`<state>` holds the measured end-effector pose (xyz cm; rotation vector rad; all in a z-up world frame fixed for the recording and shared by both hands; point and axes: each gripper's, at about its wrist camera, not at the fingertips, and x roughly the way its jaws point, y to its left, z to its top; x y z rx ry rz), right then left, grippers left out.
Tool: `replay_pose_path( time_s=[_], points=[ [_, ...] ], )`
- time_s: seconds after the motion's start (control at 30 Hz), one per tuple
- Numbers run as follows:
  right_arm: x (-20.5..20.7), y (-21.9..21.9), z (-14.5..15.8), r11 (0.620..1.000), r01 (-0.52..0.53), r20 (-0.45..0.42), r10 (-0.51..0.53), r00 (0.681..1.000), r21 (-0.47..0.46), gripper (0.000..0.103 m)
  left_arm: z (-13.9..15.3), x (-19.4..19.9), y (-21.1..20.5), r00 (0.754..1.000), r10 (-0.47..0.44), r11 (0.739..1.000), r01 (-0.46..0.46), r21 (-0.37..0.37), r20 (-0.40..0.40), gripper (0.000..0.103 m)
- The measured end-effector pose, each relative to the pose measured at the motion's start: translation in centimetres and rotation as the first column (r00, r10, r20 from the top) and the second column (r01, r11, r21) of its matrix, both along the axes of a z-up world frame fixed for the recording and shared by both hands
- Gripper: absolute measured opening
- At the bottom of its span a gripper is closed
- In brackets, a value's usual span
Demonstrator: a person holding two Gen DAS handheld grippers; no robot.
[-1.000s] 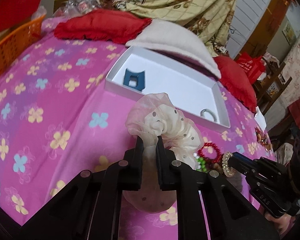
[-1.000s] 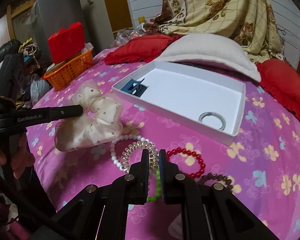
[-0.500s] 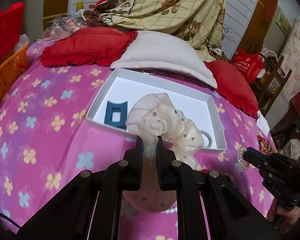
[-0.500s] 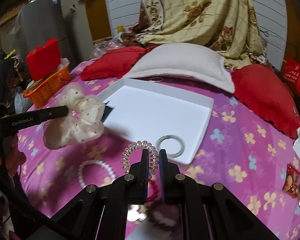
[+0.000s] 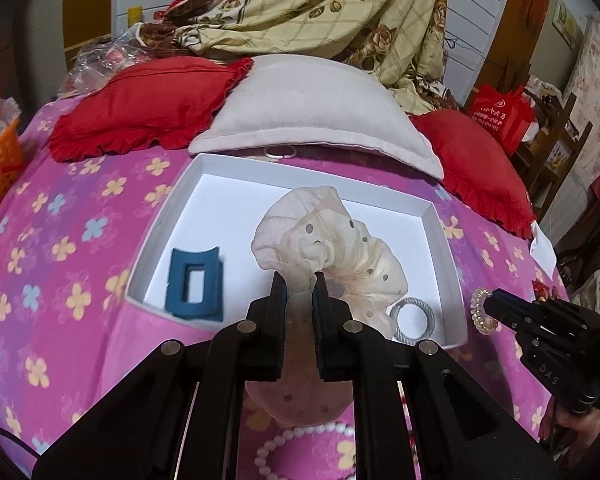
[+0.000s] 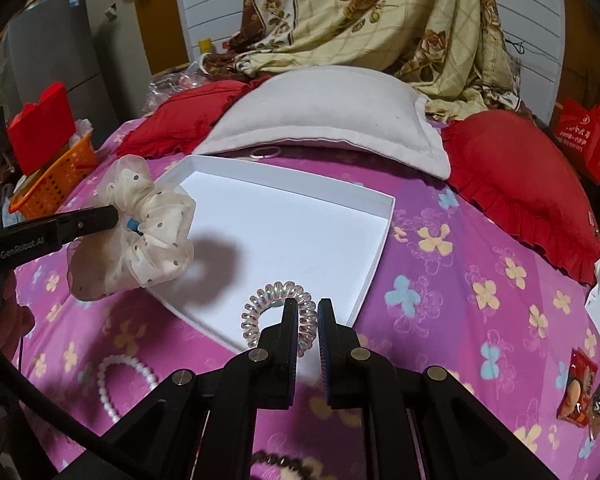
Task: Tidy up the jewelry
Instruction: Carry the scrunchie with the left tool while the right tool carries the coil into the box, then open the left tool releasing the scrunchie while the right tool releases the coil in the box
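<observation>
A bed covered in a pink flowered sheet [image 5: 80, 264] fills both views, with a shallow white tray [image 5: 440, 232] lying open in the middle. The left gripper [image 5: 299, 280] is clamped on a cream dotted scrunchie [image 5: 332, 248], which hangs in the air above the tray's middle and casts a shadow on the white floor. The right gripper [image 6: 308, 308] pinches a clear spiral hair tie [image 6: 260, 304] at the tray's near edge, just over the rim; whether the tie is over the inside or the outside is hard to tell. Already inside the tray are a blue clip [image 5: 196, 284] at its left end and a grey ring [image 5: 414, 316] at its near right corner, so the sorting looks partly done. Both held pieces seem ready to be lowered and let go. Not yet put away are a white bead bracelet [image 6: 116, 376] on the sheet in front of the tray, a dark bead bracelet [image 6: 276, 462] nearer the camera, and a small pale ring [image 5: 278, 153] at the tray's far side, under the edge of a white pillow [image 5: 312, 104]. Red cushions [image 5: 148, 100] flank the pillow, and an orange basket [image 6: 56, 180] stands off to the left.
</observation>
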<state>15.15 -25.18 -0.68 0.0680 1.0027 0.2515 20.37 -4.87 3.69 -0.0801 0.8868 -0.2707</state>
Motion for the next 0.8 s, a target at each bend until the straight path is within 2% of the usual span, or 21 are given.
replay_pose_path(
  time_s=[0.23, 0.57, 0.6, 0.73, 0.8],
  points=[
    [3.1, 0.2, -2.3, 1.0, 0.003, -0.039, -0.004, 0.999, -0.017, 0.009, -2.0, 3.0, -0.8, 0.999, 0.001, 1.0, -0.001, -0.008, -0.051, 0.01],
    [6.5, 1.2, -6.1, 0.999, 0.006, -0.104, -0.011, 0.995, -0.049, 0.009, -6.3, 5.7, -0.1, 0.99, 0.062, 0.998, -0.058, 0.031, -0.124, 0.013],
    [6.7, 1.2, -6.4, 0.999, 0.009, -0.105, -0.014, 0.994, -0.052, 0.009, -6.5, 5.8, 0.0, 0.99, 0.06, 0.998, -0.057, 0.029, -0.125, 0.015],
    [7.1, 1.1, -7.5, 0.998, 0.028, -0.112, -0.034, 0.993, -0.058, 0.009, -7.0, 5.7, 0.1, 0.99, 0.066, 0.998, -0.063, 0.031, -0.122, 0.05],
    [7.0, 1.0, -7.3, 0.999, 0.029, -0.104, -0.034, 0.994, -0.046, 0.013, -6.9, 5.6, 0.4, 0.991, 0.073, 0.997, -0.071, 0.021, -0.11, 0.058]
  ],
)
